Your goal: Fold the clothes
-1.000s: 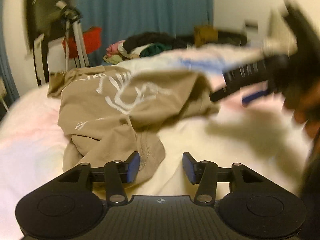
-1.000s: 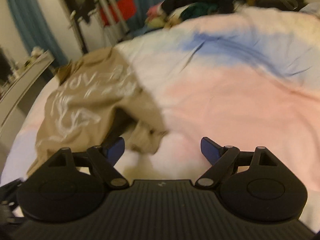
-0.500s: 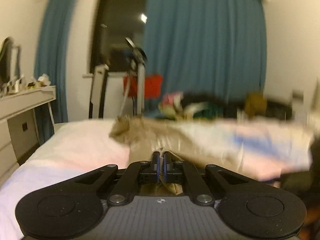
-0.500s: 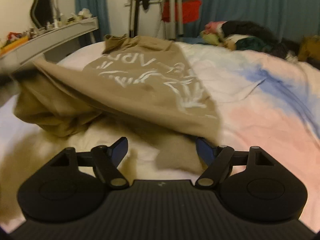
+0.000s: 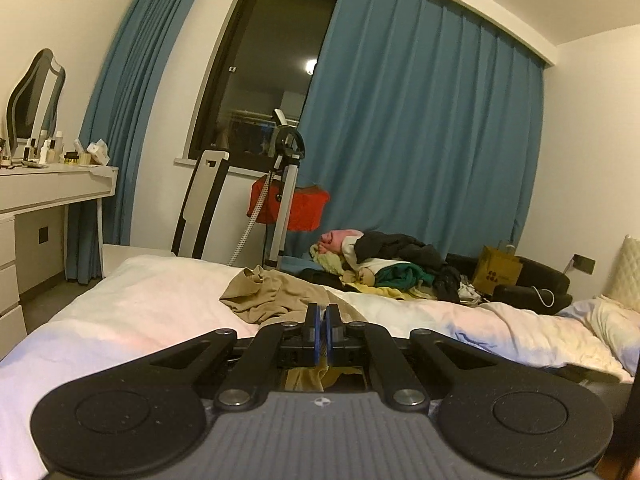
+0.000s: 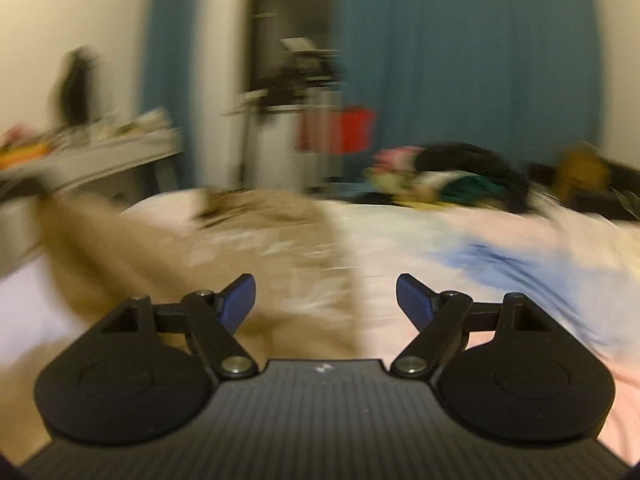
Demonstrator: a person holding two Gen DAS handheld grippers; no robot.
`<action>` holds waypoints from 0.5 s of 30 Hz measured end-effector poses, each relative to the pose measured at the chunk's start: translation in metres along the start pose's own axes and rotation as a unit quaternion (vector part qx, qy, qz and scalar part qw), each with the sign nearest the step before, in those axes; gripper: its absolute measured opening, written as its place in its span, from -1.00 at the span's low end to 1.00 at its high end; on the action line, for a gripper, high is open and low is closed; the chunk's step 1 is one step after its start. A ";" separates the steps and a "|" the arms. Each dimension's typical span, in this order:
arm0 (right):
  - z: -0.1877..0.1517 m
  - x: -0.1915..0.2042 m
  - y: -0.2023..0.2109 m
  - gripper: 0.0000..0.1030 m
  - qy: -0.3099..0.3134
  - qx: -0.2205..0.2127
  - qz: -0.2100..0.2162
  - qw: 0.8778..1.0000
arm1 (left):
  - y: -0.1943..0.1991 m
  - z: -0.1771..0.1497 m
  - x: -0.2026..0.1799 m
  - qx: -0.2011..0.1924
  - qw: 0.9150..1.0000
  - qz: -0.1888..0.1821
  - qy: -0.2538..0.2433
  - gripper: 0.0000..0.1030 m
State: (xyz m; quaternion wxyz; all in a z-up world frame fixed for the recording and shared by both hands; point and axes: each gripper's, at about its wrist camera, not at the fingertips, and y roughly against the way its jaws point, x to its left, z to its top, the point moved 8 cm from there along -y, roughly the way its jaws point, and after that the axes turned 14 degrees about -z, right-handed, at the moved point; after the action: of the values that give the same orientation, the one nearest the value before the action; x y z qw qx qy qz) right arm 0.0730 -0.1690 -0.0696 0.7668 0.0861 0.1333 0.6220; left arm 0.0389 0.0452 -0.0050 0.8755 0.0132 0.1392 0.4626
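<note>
**Shirt runs ahead of the left gripper, free edge under the right**

While your left gripper [image 5: 322, 330] is clamped shut on a bunch of the tan T-shirt [image 5: 276, 294], the rest of that shirt trails forward and slightly left from it across the bed [image 5: 132, 308], ending in a crumpled heap near the bed's far edge. So the shirt's long axis runs along the left gripper's own pointing line, away from you.

Your right gripper [image 6: 325, 298] stands wide open and holds nothing. In its blurred view the shirt, white print facing up, spreads below and to the left of its fingers, with the shirt's right edge passing between the jaws. The right gripper is therefore the free one nearest that loose edge; any pinch there would lie straight down and a little left. The shirt is not folded flat now.
</note>
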 end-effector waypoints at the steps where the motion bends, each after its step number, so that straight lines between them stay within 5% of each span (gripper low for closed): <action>1: -0.004 0.022 0.005 0.51 0.032 -0.007 0.024 0.999 | 0.000 -0.002 -0.001 0.001 1.000 -0.001 -0.002 -0.95; 2: -0.008 0.044 0.010 0.51 0.065 -0.015 0.047 0.997 | 0.000 -0.004 -0.003 0.003 1.000 -0.001 -0.005 -0.94; 6: -0.022 0.087 -0.005 0.51 0.157 -0.041 0.021 0.987 | -0.006 -0.013 -0.007 0.012 1.000 0.000 -0.015 -0.94; 10: -0.020 0.045 -0.033 0.51 0.048 -0.001 -0.034 0.998 | -0.017 -0.026 -0.008 0.035 0.999 0.000 -0.018 -0.95; 15: -0.037 0.030 -0.048 0.55 0.032 0.070 -0.046 0.996 | -0.026 -0.039 -0.022 0.048 0.998 -0.016 -0.035 -0.95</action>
State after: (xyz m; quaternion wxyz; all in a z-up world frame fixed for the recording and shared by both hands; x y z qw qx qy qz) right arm 0.1120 -0.1507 -0.1224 0.7822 0.1128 0.2049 0.5774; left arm 0.0380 0.0086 -0.0410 0.8855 0.0694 0.1309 0.4403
